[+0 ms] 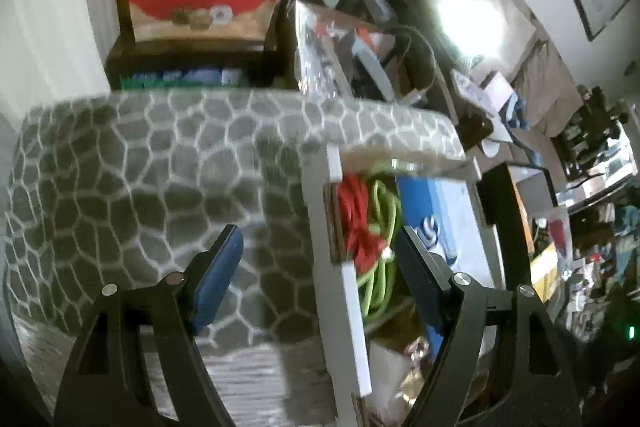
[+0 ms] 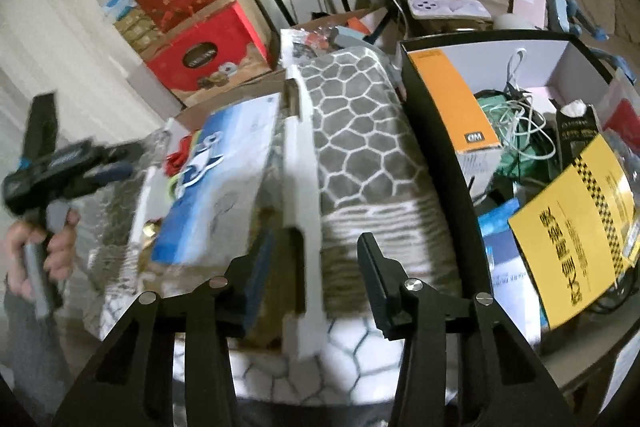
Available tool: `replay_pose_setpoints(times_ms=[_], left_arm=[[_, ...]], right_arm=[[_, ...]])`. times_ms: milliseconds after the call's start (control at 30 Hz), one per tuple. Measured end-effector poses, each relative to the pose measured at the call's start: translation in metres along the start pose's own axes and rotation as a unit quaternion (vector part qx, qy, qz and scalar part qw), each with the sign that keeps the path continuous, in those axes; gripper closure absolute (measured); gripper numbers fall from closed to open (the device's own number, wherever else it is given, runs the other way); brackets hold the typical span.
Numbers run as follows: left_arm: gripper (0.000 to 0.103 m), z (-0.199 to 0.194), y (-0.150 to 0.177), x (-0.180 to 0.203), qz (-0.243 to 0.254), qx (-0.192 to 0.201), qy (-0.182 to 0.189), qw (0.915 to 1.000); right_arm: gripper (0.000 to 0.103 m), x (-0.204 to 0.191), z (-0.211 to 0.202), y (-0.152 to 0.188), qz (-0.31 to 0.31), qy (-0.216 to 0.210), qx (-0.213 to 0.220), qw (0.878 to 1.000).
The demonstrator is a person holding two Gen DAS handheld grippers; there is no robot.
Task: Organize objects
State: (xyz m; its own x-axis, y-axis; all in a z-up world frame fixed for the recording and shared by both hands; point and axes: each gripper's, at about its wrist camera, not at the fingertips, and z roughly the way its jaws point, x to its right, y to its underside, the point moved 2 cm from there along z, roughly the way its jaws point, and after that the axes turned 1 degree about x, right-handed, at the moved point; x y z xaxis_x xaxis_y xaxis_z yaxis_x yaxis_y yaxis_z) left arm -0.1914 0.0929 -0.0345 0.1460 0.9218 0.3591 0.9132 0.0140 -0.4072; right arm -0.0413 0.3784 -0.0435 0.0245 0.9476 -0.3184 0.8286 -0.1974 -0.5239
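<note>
Currently both tools hover over a cluttered pair of boxes; both views are smeared by motion.

Left hand-held gripper (image 1: pixel 318 259): jaws wide, nothing between them. It straddles the white flap (image 1: pixel 352 291) of an open cardboard box (image 1: pixel 335 223). A grey pebble-pattern mat (image 1: pixel 132 179) is draped against that box wall. Inside the box, just past the flap: a red cord (image 1: pixel 354 223) bundled against a green cable (image 1: pixel 380 247), with a blue-and-white carton (image 1: pixel 444 219) beside them.

Right hand-held gripper (image 2: pixel 316 263): jaws also wide and empty, spanning the box's other white flap (image 2: pixel 306 187), the mat (image 2: pixel 356 131) just to its right. Further right stands a black box (image 2: pixel 436 163) crammed with an orange-and-white carton (image 2: pixel 456 103), tangled white wires (image 2: pixel 524 115) and a yellow sheet (image 2: pixel 576 231).

Risks, as I judge them:
- Which item goes where is unclear; a grab made while the view is blurred may close on the flap rather than a cord.
- Red cord and green cable lie touching. Pulling one likely drags the other, or snags it on the flap edge.
- The mat hangs loose over the box wall; a finger catching it could pull it down or tip the box.
- The black box is overfull, so anything added may slide off the yellow sheet.
</note>
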Motion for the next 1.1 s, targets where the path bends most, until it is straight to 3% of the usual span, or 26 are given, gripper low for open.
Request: replay_pose_setpoints(times_ms=[167,333,500,633,767,1033,1100], left_arm=[[0.019,0.001,-0.028,0.009,0.027,0.012,-0.005,0.9995],[0.018,0.017,-0.052,0.027,0.092,0.003,-0.020,0.9955],[0.018,0.037,-0.066,0.043,0.128,-0.019,0.013,0.9915],[0.017,0.055,-0.076,0.049,0.123,-0.041,0.029,0.9912],[0.017,0.068,-0.085,0.054,0.129,-0.050,0.025,0.9901],[0.017,0.106,-0.076,0.081,0.199,-0.111,0.026,0.9735],[0.017,0.113,-0.073,0.083,0.195,-0.126,0.045,0.9716]], right_arm=[[0.057,-0.019,-0.030,0.030,-0.007,-0.036,0.009,0.999],[0.057,-0.040,-0.040,0.061,0.008,-0.093,-0.004,0.996],[0.057,-0.051,-0.021,0.078,0.044,-0.145,-0.035,0.988],[0.057,-0.049,-0.003,0.079,0.090,-0.170,-0.041,0.980],[0.057,-0.045,0.007,0.079,0.122,-0.178,-0.045,0.976],[0.057,-0.040,0.020,0.080,0.159,-0.185,-0.046,0.969],[0.057,-0.039,0.023,0.081,0.162,-0.183,-0.047,0.969]])
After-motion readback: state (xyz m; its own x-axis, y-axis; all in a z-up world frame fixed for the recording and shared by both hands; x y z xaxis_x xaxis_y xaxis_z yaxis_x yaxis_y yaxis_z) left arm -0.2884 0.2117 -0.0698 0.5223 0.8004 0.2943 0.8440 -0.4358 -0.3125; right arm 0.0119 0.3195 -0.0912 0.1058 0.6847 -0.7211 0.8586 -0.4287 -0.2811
